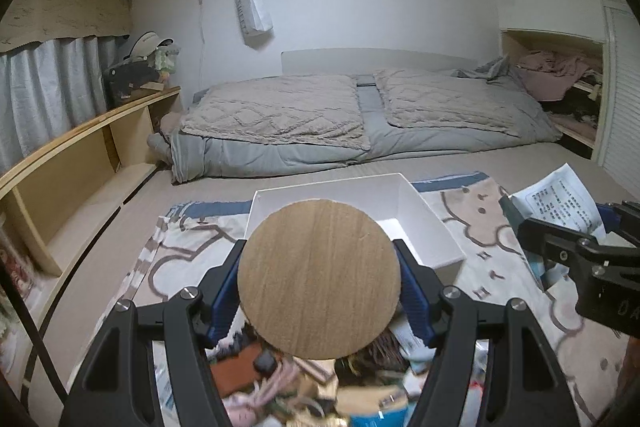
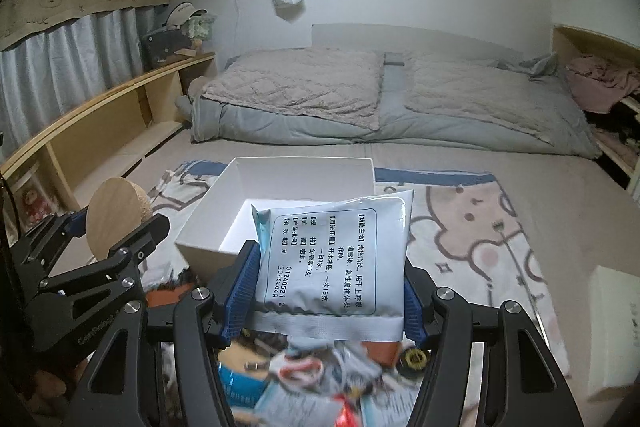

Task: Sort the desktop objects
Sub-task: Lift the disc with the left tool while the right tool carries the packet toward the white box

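Room: bedroom with a low grey quilted bed (image 1: pixel 368 115) across the middle of both views, a wooden shelf (image 1: pixel 80 155) along the left and grey curtains (image 1: pixel 44 95) at upper left.
Surface: pale cartoon-print rug (image 2: pixel 480 227) on the floor, its near part buried under clutter.
Left gripper (image 1: pixel 320 283): blue pads pinch a round light-wood disc (image 1: pixel 319 279) by its edges; the disc faces the camera at lower centre and hides whatever lies behind it.
Right gripper (image 2: pixel 328 279): pads clamp a white square sachet printed with black text (image 2: pixel 332 263) by its sides, at lower centre of the right view.
Box: open white cardboard box (image 2: pixel 280 183) on the rug just beyond both held things; its near rim and most of its floor are covered by them.
Clutter: blurred heap of small items (image 2: pixel 312 379) along the bottom edge, too smeared to identify.
Cut off: pale object (image 2: pixel 612 323) at the right edge, unreadable.
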The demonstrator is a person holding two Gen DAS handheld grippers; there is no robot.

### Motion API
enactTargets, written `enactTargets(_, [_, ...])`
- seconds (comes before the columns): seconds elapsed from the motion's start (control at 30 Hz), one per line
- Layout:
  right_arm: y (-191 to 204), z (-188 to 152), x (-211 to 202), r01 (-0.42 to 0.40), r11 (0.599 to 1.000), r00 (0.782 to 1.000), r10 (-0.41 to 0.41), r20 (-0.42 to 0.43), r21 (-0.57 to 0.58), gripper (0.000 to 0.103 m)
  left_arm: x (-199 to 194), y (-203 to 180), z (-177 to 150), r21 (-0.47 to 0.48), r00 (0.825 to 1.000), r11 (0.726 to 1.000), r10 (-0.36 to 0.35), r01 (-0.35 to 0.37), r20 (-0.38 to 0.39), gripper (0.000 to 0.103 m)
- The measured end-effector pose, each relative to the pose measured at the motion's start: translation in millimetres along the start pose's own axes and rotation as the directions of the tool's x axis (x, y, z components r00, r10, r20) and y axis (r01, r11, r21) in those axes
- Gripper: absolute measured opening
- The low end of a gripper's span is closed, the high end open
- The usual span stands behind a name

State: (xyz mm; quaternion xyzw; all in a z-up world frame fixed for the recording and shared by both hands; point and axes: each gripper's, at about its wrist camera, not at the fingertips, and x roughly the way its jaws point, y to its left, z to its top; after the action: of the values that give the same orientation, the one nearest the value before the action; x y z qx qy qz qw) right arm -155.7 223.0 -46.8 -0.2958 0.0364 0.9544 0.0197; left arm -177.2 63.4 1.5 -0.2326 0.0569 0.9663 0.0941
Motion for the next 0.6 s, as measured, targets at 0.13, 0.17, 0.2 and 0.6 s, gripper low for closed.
enactTargets(0.13, [-1.2,7.9,40.1,-0.004,0.999,1.000,0.003,-0.015,-0.039,0.063,39.0,7.2,2.6,-0.008,1.000,1.000,0.013,-0.013,-0.009,0.069])
enactTargets(0.17, [-1.9,9.7,48.2,-0.007,0.999,1.000,0.006,-0.017,-0.043,0.063,47.4,8.3,2.5,-0.013,1.000,1.000,0.016,-0.016,-0.010,0.069])
enactTargets(0.2, [-2.6,11.7,55.7,-0.010,0.999,1.000,0.010,-0.020,-0.044,0.063,56.5,9.7,2.5,-0.018,1.000,1.000,0.016,-0.016,-0.014,0.069])
enactTargets(0.6, [-0.1,27.4,147.7,-0.039,0.999,0.994,0.038,-0.104,-0.015,0.063,146.9,29.6,4.1,-0.054,0.996,0.998,0.018,-0.022,-0.086,0.069])
